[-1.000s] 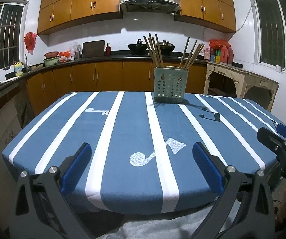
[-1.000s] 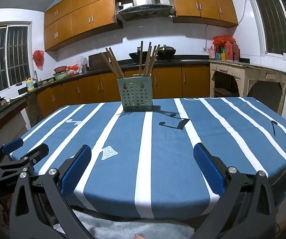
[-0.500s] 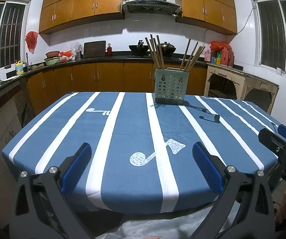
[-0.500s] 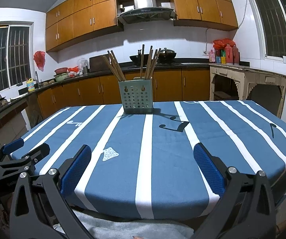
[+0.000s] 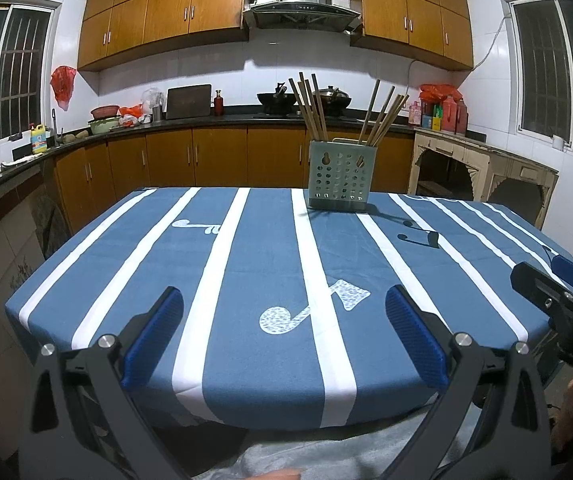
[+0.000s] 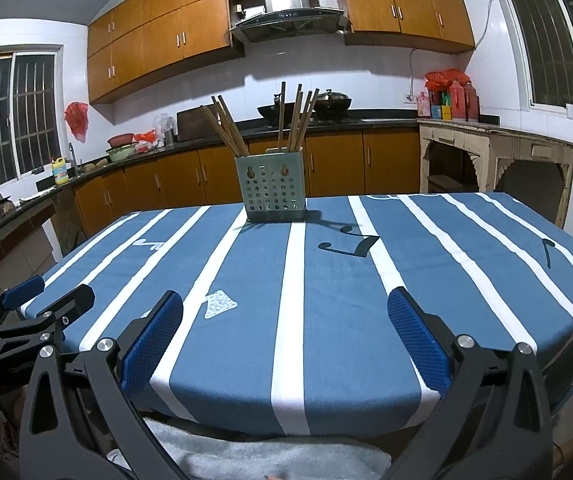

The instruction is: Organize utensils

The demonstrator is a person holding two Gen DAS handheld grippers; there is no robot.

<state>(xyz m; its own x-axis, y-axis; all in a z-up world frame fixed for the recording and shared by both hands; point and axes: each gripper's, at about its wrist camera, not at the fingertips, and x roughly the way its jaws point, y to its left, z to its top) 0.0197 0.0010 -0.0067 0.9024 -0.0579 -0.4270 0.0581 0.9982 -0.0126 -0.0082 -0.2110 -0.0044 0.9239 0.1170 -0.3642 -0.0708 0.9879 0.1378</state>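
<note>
Both grippers have drifted slightly back from the table; holder sits well ahead of the fingers, chopsticks upright inside. Left gripper and right gripper hang released, empty, at the near edge. Utensils look sorted, I judge; withdraw straight back, open cloth ahead, grippers kept apart.

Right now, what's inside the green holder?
Wooden chopsticks stand in the holder, in two bunches leaning apart. Their lower ends are hidden by its perforated wall.
</note>
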